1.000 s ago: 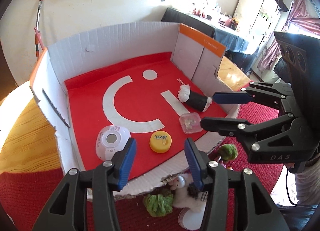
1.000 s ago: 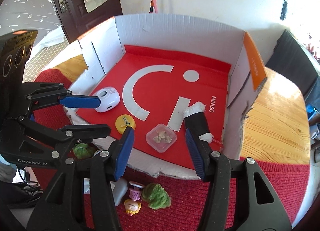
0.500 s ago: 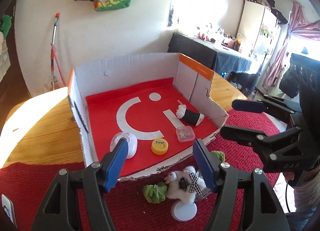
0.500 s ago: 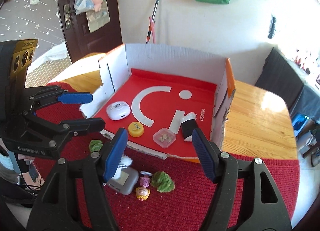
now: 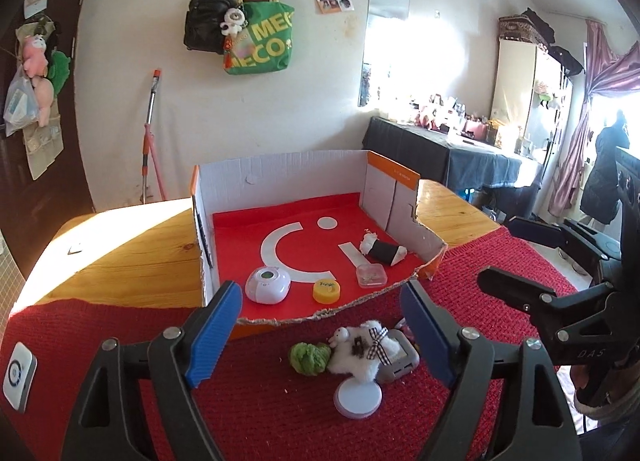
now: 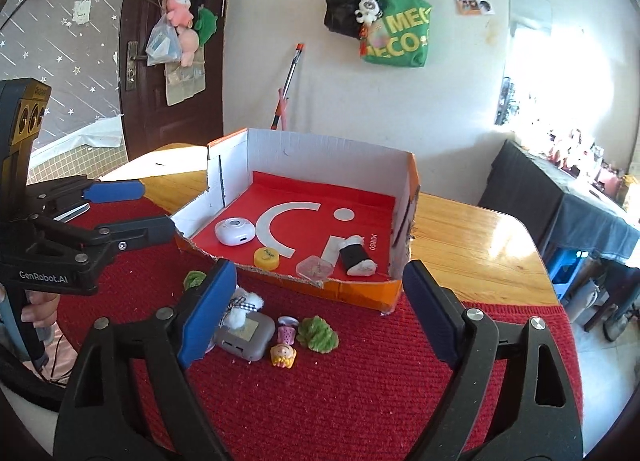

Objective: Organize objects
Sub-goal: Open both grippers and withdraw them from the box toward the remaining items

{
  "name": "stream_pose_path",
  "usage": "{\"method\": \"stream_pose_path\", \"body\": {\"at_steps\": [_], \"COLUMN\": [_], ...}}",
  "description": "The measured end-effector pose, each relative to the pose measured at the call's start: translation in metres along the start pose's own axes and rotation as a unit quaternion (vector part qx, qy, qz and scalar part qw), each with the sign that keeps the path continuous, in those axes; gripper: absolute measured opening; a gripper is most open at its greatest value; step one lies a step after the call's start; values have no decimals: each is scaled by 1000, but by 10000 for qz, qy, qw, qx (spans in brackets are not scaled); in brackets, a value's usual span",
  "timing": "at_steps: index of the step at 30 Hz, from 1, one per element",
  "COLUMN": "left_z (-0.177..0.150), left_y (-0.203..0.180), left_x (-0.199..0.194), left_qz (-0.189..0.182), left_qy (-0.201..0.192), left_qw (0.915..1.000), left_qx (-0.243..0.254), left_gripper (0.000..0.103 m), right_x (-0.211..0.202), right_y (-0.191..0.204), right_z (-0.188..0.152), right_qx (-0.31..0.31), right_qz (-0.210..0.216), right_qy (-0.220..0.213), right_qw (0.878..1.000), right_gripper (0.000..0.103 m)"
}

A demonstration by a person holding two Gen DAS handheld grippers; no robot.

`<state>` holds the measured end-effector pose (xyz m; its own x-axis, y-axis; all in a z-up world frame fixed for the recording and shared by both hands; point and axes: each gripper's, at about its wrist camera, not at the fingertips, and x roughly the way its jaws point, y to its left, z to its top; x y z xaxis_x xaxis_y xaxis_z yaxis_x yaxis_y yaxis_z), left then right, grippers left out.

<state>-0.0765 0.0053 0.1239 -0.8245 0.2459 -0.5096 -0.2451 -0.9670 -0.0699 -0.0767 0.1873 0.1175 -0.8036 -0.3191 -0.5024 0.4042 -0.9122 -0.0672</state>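
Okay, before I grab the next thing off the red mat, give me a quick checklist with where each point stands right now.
1. Left claw open and holding nothing: ok.
2. Right claw open and holding nothing: ok.
3. Items left outside the cardboard box: not ok. The fluffy white toy, grey case, two green pieces, small doll and white disc lie on the red mat.
4. Bare space on the box floor: ok.
5. Fluffy toy free to lift: cannot tell; it lies on the grey case.
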Motion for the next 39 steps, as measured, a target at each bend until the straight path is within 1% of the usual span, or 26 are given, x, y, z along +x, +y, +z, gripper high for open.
{"method": "stream_pose_path", "body": {"at_steps": [4, 6, 9, 14, 17, 19, 24, 27, 37, 39], "left_z": [-15, -22, -32, -50, -60, -67, -79, -84, -90, -90], "left_y": [-1, -1, 0, -2, -4, -4, -5, -9, -13, -12], "left_x": [-7, -7, -6, -2, 1, 6, 17, 22, 36, 39], "left_qz": [170, 237, 335, 396, 500, 500, 435, 419, 403, 445], "left_qy": [-190, -197, -178, -108, -71, 14, 293, 412, 756, 818], "left_qw": [9996, 9994, 9991, 9989, 9985, 9984, 9979, 9977, 9960, 9954], "left_qx": [-103, -126, -166, -240, -229, -255, -369, -334, -243, -221], "left_gripper": [87, 88, 89, 89, 91, 91, 91, 91, 91, 91], "right_x": [-7, -10, -13, -9, -5, -1, 9, 14, 29, 32], "right_y": [1, 3, 5, 9, 10, 12, 16, 21, 24, 24], "right_z": [-16, -25, -36, -51, -59, -64, -76, -81, -87, -87], "right_qx": [114, 178, 249, 384, 469, 477, 521, 476, 559, 531], "right_qz": [-117, -240, -381, -515, -577, -659, -666, -698, -687, -701], "right_qy": [-112, -200, -277, -185, -127, -72, 117, 185, 439, 483], "right_qw": [9998, 9994, 9986, 9978, 9971, 9967, 9963, 9963, 9951, 9950], "right_gripper": [91, 93, 95, 95, 95, 95, 95, 95, 95, 95]}}
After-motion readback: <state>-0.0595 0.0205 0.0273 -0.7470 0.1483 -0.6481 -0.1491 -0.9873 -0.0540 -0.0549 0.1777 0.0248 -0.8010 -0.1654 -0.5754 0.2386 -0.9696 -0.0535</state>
